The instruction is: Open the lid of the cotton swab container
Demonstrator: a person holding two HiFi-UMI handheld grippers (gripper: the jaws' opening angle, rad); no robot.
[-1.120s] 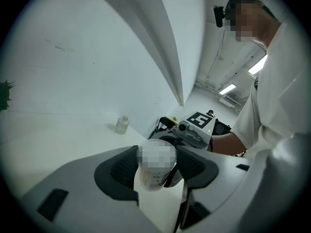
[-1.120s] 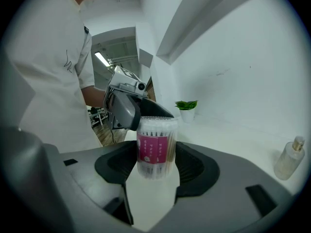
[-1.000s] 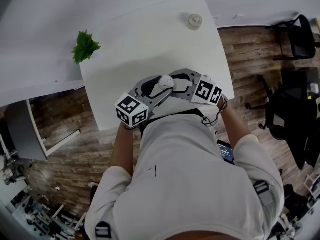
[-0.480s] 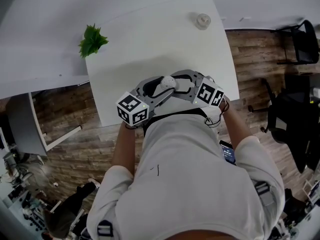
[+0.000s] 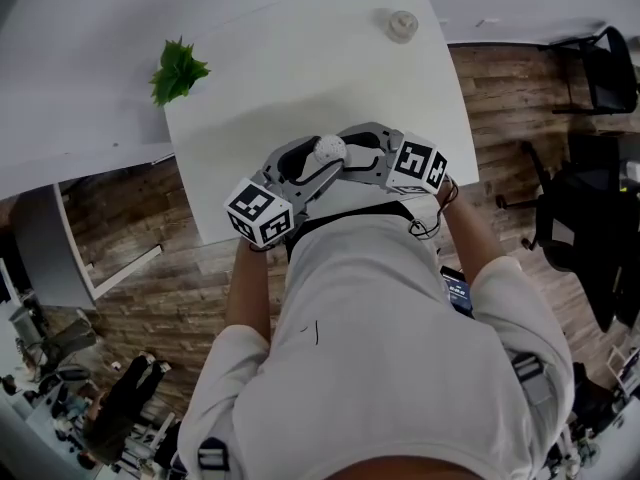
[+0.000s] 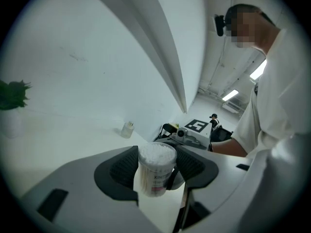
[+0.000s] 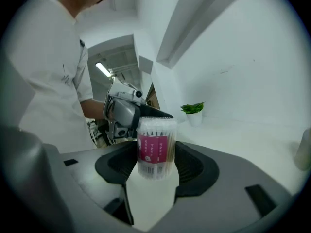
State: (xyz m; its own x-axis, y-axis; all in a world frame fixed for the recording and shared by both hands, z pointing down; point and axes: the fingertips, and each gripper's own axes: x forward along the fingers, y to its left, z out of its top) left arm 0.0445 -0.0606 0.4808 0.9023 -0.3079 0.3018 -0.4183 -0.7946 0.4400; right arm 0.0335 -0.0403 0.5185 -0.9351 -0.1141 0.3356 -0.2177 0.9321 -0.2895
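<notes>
the cotton swab container [image 5: 327,148] is over the near edge of the white desk [image 5: 280,78], just in front of the person's chest, and both grippers close on it from opposite sides. the left gripper [image 6: 155,165] comes in from the person's left, and its dark pads [image 6: 121,166] are pressed on either side of the container's upper end. the white cotton tips show at the top. the right gripper [image 7: 156,165] has its pads [image 7: 192,165] clamped on the body of the container, on either side of the pink label. both sets of jaws stand fairly wide, set by the width of the container. a clear lid [image 7: 156,122] sits on top, and one dark jaw of the left gripper lies right at its rim. i can't tell if the base rests on the desk or hangs just above it. a small potted plant [image 5: 178,71] stands at the far left corner of the desk. a small pale bottle [image 5: 402,24] stands at the far right corner, well apart from the grippers.
</notes>
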